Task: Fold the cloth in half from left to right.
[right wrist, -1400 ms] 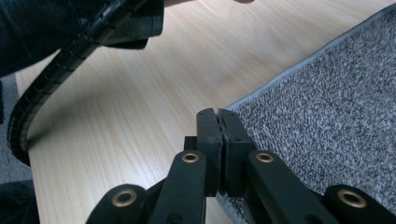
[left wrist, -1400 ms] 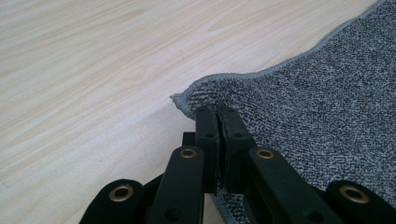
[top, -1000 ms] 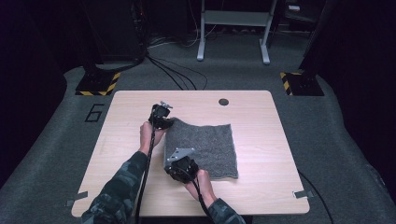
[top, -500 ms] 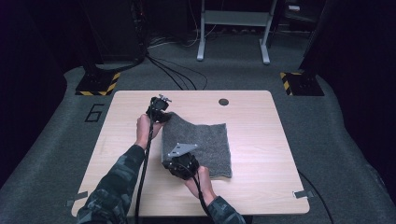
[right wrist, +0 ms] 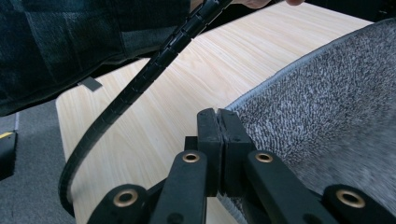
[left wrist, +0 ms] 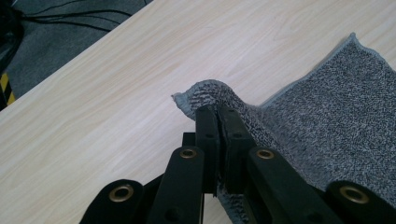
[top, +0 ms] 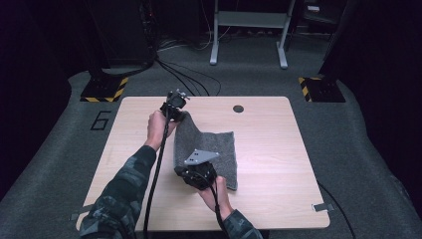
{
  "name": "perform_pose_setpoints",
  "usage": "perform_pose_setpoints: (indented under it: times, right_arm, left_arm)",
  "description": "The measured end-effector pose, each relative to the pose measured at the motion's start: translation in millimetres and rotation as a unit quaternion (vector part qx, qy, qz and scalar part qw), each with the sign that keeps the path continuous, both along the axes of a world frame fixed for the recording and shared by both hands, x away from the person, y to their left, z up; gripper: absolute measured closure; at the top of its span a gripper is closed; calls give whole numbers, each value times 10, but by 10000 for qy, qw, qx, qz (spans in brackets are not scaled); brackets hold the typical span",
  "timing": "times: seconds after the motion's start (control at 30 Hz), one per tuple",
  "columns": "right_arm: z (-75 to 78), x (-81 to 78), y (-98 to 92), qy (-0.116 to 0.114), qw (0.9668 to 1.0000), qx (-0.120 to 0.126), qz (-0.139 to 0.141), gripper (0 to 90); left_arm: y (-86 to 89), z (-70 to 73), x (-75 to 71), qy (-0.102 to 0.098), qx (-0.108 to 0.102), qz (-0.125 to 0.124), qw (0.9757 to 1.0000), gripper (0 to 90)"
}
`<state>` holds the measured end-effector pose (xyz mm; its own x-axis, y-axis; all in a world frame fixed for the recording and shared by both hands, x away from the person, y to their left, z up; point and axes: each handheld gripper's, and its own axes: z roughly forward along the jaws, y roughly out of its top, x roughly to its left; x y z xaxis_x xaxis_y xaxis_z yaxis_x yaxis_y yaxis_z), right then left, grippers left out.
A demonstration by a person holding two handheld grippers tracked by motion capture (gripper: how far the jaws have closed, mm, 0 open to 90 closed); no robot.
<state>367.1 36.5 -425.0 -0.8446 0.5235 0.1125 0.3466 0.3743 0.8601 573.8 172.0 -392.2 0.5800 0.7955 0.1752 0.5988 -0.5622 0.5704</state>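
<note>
A grey speckled cloth [top: 209, 149] lies on the light wooden table [top: 278, 149], its left edge lifted off the wood. My left gripper [top: 180, 113] is shut on the cloth's far left corner; in the left gripper view that corner [left wrist: 205, 93] curls over the closed jaws of the left gripper [left wrist: 218, 112]. My right gripper [top: 191, 172] is shut on the near left edge, with the cloth [right wrist: 327, 102] pinched between the jaws of the right gripper [right wrist: 217, 114]. Both held parts hang above the tabletop while the cloth's right side rests flat.
A dark round hole [top: 238, 108] sits in the table's far middle. Black cables [top: 154, 184] trail from both grippers along the person's camouflage sleeves. Grey carpet, a metal stand [top: 249, 30] and striped floor blocks [top: 107, 88] surround the table.
Both grippers have risen with the cloth's left edge, drawing it up and rightward. The cloth looks narrower now, with more bare wood at its left.
</note>
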Motion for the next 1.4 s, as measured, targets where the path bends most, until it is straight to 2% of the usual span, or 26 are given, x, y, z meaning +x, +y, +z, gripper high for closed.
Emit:
perform_pose_setpoints:
  times: [0.2,0.23,0.3,0.4,0.47,0.7,0.97,1.4]
  right_arm:
    - [-45,-31,-214,32,9998,-9,-205,892]
    - [-56,-24,-254,-24,9997,-37,-223,892]
    - [-74,-27,-327,13,9995,-68,-317,892]
    - [-118,-28,-423,46,9991,-134,-401,892]
    - [-153,-32,-475,68,9986,-215,-471,892]
    - [-269,-50,-688,209,9966,-307,-731,892]
    - [-345,-80,-836,318,9946,-321,-936,892]
    - [-482,-102,-1051,509,9907,-422,-1191,892]
  left_arm:
    - [-176,-69,26,109,-73,-65,9999,872]
    - [-202,-80,36,112,-44,-83,9999,871]
    - [-255,-109,56,138,-23,-102,9999,871]
    - [-334,-168,80,193,-57,-123,9997,871]
    - [-383,-208,97,225,-153,-120,9996,871]
    - [-576,-285,121,139,-153,-214,9996,871]
    - [-793,-382,126,142,-192,-408,9989,872]
    - [-1097,-556,160,282,-129,-612,9976,872]
